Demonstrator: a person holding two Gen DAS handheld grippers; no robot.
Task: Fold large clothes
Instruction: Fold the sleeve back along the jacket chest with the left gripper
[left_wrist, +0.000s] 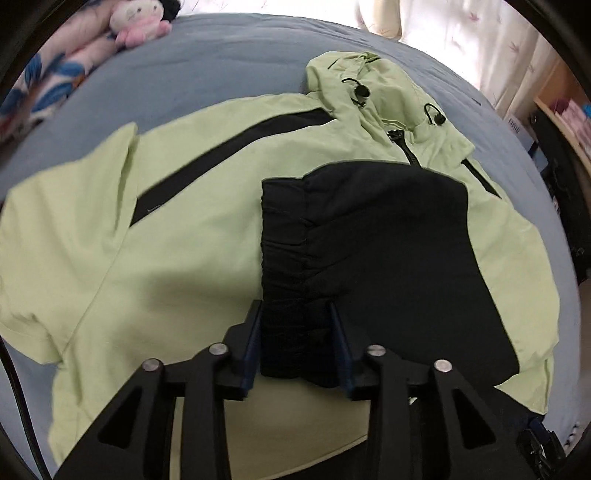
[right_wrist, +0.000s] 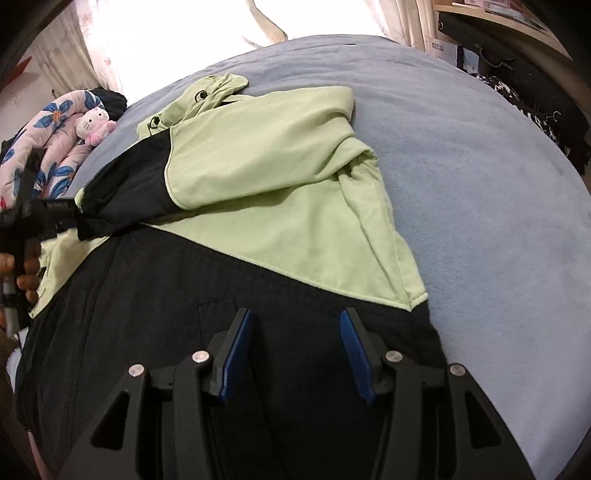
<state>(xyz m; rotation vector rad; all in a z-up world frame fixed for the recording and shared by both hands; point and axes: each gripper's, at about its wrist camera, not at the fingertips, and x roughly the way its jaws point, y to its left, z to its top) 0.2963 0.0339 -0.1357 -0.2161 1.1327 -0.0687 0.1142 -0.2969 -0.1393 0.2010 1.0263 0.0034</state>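
Item: light, limp pale-green and black hooded jacket (left_wrist: 184, 229) on bed; my left jaws straddle its elastic black cuff (left_wrist: 288, 295), best hold; right jaws empty, parted.

bed (right_wrist: 480, 184): blue-grey cover | curtains (left_wrist: 461, 44): pale, backlit | shelf (right_wrist: 517, 26): wooden

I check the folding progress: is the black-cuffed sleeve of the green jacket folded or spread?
Folded: the black-cuffed sleeve lies across the green jacket's front.
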